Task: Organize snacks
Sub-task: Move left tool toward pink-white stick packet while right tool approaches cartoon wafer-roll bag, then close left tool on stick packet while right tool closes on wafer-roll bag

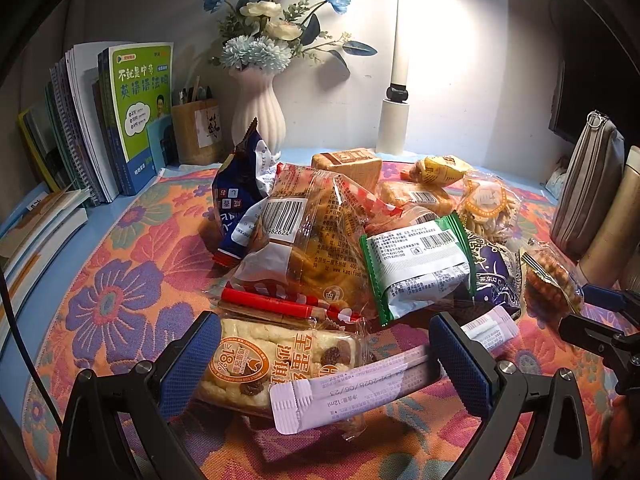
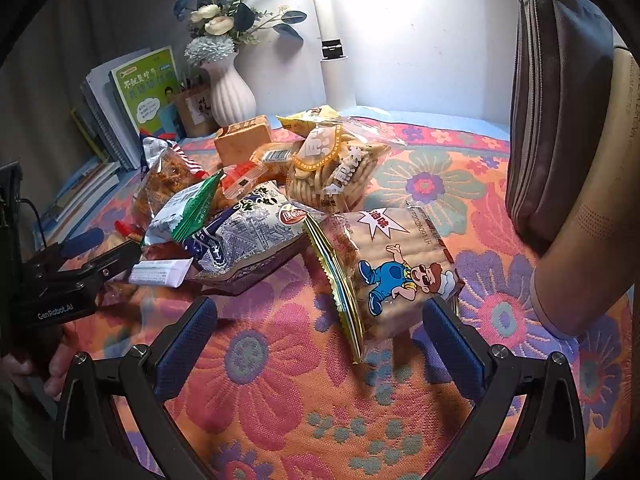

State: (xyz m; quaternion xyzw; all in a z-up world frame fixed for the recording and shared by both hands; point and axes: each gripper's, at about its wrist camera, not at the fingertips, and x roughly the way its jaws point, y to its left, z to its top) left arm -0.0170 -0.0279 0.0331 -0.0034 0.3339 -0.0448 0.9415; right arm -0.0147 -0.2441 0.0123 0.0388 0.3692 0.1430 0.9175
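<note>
- The raisin cake pack, printed "18%", lies at the near edge of the snack pile, under a lilac sachet marked "12ml".
- The left hand-held gripper, "GenRobot.AI" on its body, stands wide open around both.
- The right hand-held gripper gapes by the cartoon-figure biscuit pack, right of the pile.

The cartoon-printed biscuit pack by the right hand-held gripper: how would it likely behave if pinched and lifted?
The biscuit pack would probably lift stiffly, since stacked biscuits fill it out. Its glossy film may be slippery between the pads. The contents look brittle, so a hard squeeze could crack them. It seems light for its size.
</note>
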